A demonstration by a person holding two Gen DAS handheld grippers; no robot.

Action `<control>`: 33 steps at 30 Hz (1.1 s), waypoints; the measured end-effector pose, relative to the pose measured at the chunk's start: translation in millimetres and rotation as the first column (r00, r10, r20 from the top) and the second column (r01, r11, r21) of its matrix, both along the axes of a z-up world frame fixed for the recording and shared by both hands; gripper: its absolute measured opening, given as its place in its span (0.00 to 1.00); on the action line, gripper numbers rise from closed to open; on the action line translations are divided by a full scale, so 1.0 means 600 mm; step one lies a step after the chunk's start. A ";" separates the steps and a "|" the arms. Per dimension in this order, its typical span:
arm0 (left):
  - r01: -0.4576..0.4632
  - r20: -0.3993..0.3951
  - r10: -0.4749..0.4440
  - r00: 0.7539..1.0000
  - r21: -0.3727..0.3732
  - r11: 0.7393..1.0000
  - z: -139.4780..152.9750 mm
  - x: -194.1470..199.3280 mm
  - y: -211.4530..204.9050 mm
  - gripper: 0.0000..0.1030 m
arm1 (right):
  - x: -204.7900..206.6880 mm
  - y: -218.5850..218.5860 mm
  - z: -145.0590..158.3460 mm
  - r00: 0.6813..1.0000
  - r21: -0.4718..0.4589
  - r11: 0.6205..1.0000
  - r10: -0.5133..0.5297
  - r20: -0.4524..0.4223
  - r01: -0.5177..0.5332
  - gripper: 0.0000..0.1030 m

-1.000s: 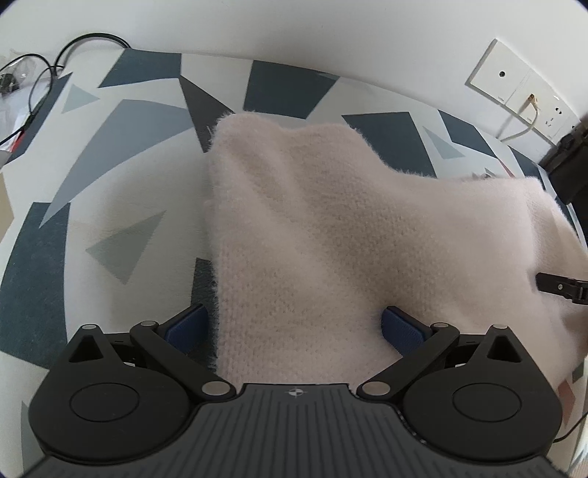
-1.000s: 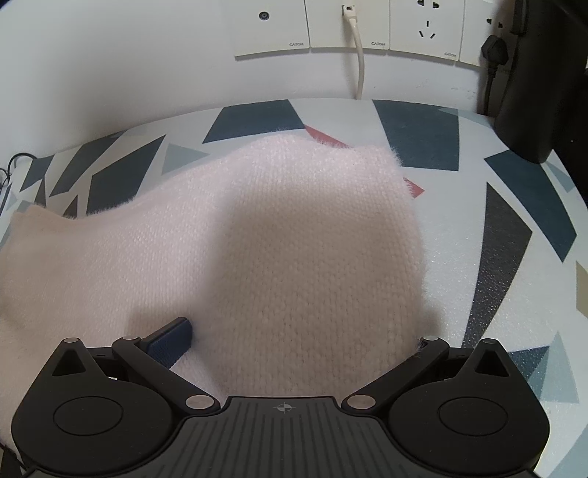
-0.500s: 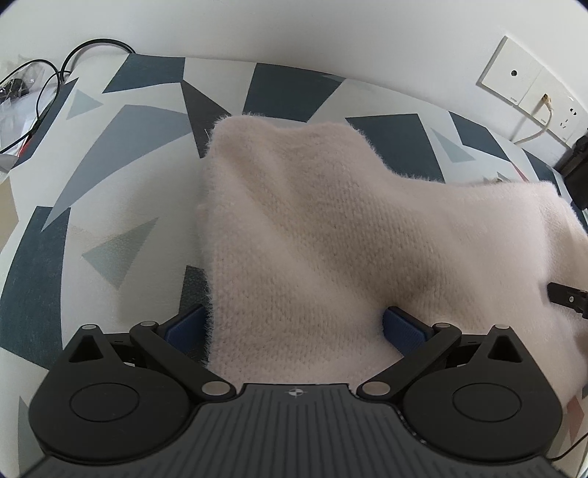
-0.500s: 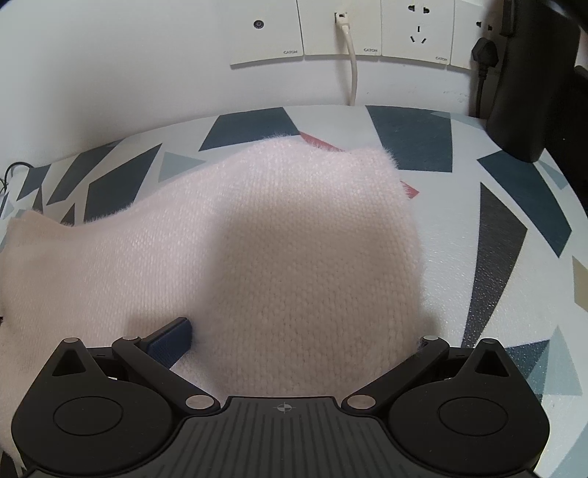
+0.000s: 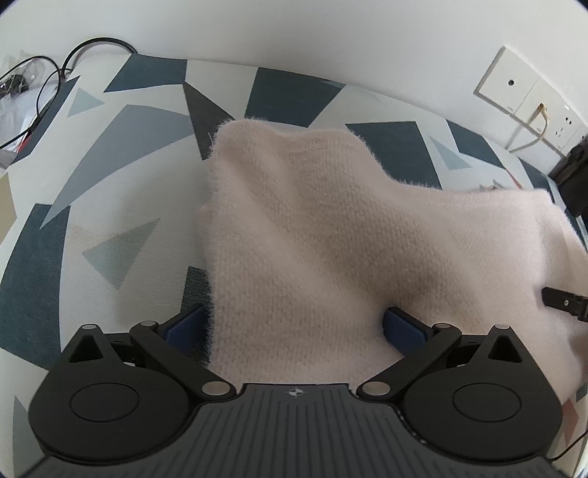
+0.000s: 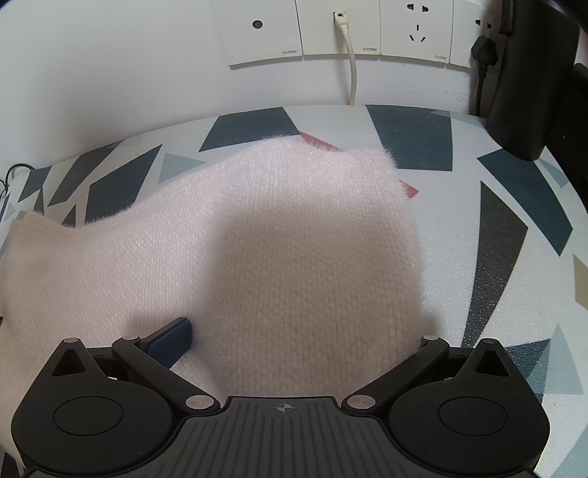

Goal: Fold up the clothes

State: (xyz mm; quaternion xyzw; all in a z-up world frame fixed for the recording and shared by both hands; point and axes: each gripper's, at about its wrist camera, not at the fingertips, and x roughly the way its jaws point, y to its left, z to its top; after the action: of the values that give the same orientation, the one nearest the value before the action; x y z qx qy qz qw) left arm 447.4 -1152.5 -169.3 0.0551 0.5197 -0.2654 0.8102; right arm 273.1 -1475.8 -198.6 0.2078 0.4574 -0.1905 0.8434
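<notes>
A fuzzy pale pink knit sweater (image 5: pixel 330 228) lies on the patterned table, its far edge humped up. In the left wrist view my left gripper (image 5: pixel 296 325) stands open at the sweater's near left edge. Its left blue pad (image 5: pixel 185 325) is just off the cloth and its right pad (image 5: pixel 404 329) is on it. In the right wrist view the sweater (image 6: pixel 279 239) fills the middle. My right gripper (image 6: pixel 297 338) is open over its near right part, one blue pad (image 6: pixel 171 336) showing and the other hidden by cloth. The right gripper's tip (image 5: pixel 562 303) shows at the left view's right edge.
The table cover (image 5: pixel 110 184) has dark blue and grey triangles. A white wall with sockets (image 6: pixel 338 33) and a plugged-in cable (image 6: pixel 351 73) runs behind. A black object (image 6: pixel 529 81) stands at the far right. Loose cables (image 5: pixel 40 88) lie at the far left.
Both views have shifted a little, with the wall sockets sitting lower in the right wrist view. The sweater keeps its shape and both grippers stay open.
</notes>
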 end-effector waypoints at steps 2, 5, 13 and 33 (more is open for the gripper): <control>-0.005 0.010 0.005 1.000 -0.008 1.000 0.000 -0.003 0.003 1.00 | -0.001 -0.001 0.000 1.000 0.003 1.000 0.006 0.002 -0.006 0.99; -0.011 0.025 0.012 1.000 -0.021 1.000 -0.001 -0.009 0.007 1.00 | -0.002 -0.002 0.001 1.000 0.006 1.000 0.020 0.003 -0.020 0.99; 0.042 0.043 -0.041 0.998 -0.027 0.999 -0.001 -0.009 0.008 1.00 | 0.007 -0.008 0.003 0.999 0.028 0.999 0.031 -0.018 -0.030 0.99; 0.239 -0.154 -0.281 0.947 -0.246 0.940 0.008 0.003 -0.005 0.99 | 0.004 -0.022 0.002 0.990 0.224 0.971 0.051 0.131 -0.079 0.99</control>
State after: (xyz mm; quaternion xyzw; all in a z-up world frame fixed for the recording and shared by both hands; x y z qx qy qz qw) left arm 449.2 -1155.8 -164.3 0.0067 0.5484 -0.4312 0.7164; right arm 275.5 -1489.1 -197.2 0.2998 0.4295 -0.0955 0.8465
